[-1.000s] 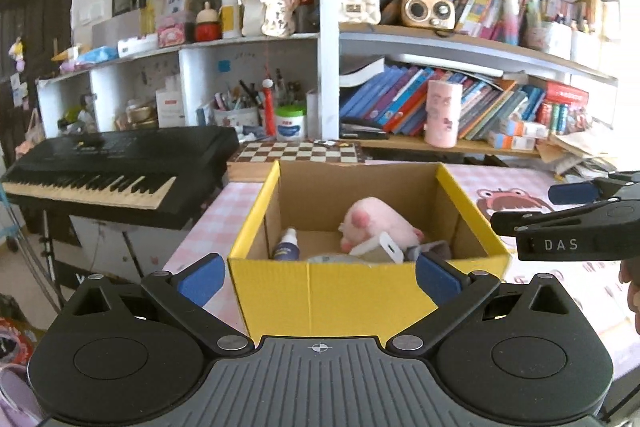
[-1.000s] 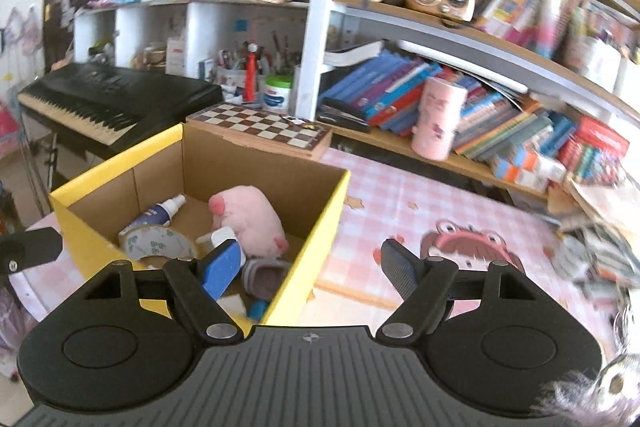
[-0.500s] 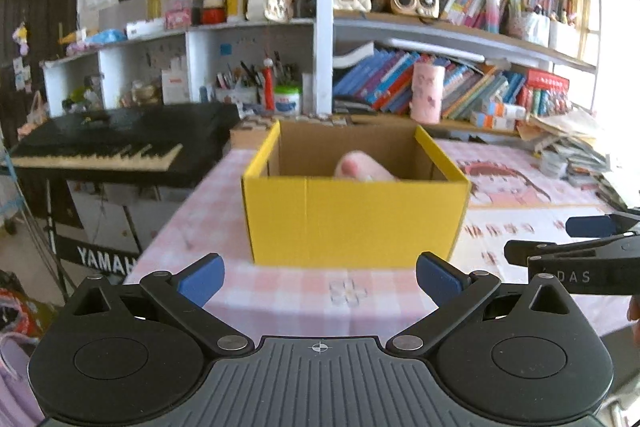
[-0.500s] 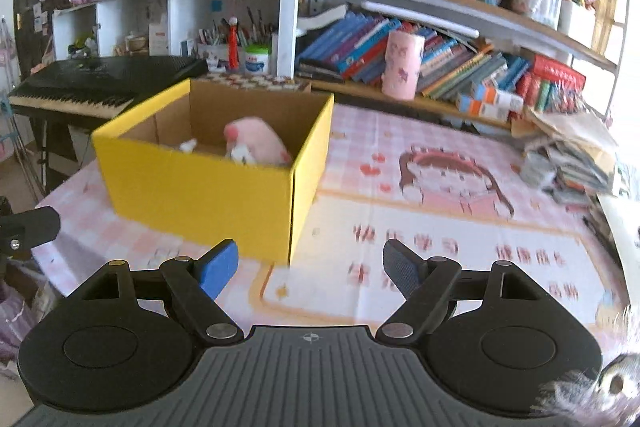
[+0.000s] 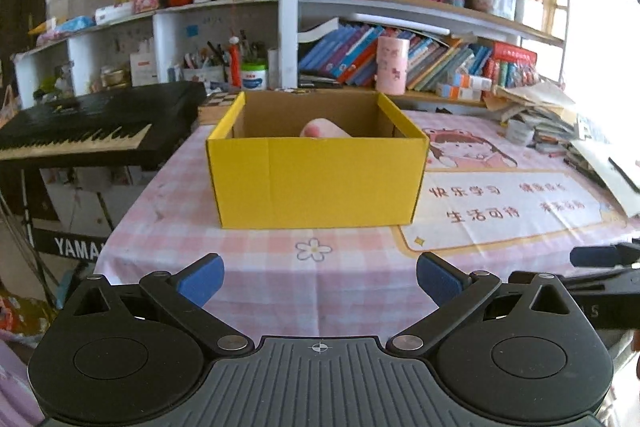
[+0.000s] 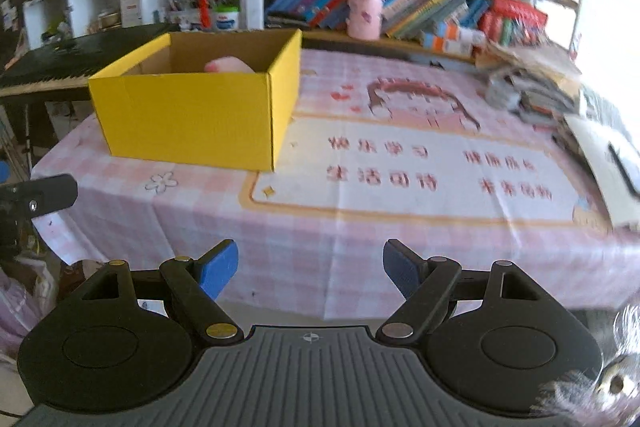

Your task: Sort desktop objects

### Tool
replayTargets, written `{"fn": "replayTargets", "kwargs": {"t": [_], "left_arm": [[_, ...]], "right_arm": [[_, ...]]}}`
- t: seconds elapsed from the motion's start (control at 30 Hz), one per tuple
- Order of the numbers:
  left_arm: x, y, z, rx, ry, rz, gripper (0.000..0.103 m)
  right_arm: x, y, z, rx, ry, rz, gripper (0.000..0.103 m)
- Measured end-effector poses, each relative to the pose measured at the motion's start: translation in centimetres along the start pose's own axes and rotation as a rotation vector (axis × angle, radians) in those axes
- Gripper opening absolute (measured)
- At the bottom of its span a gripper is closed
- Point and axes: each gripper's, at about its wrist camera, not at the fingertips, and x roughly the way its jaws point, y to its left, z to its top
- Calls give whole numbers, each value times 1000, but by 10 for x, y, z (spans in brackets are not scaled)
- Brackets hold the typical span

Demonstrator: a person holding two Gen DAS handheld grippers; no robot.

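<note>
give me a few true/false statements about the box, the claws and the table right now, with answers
1. Both claws are open and hold nothing. True: the left claw and right claw have their jaws spread with only tablecloth showing between them.
2. The yellow box is closed with a lid. False: its top is open.
3. A pink plush shows above the box's front wall. True.
4. The box sits on the keyboard. False: it sits on the pink checked tablecloth, with the keyboard off to its left.
5. The right claw is inside the box. False: it is off the table's near edge, apart from the box.
</note>
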Motion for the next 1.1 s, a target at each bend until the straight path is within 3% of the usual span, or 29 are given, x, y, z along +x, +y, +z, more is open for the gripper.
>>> {"fn": "replayTargets", "kwargs": {"t": [0.1,0.33,1.1], "left_arm": [[3,-8,2,41,7,26,103],[9,-16,3,85,25,-5,103],[20,-24,0,117,110,-9,103]], "right_arm": [[0,-2,-2,4,13,-12,78],[-2,-9,-1,13,6,-24,82],[0,-11,0,-5,21,13,86]]}}
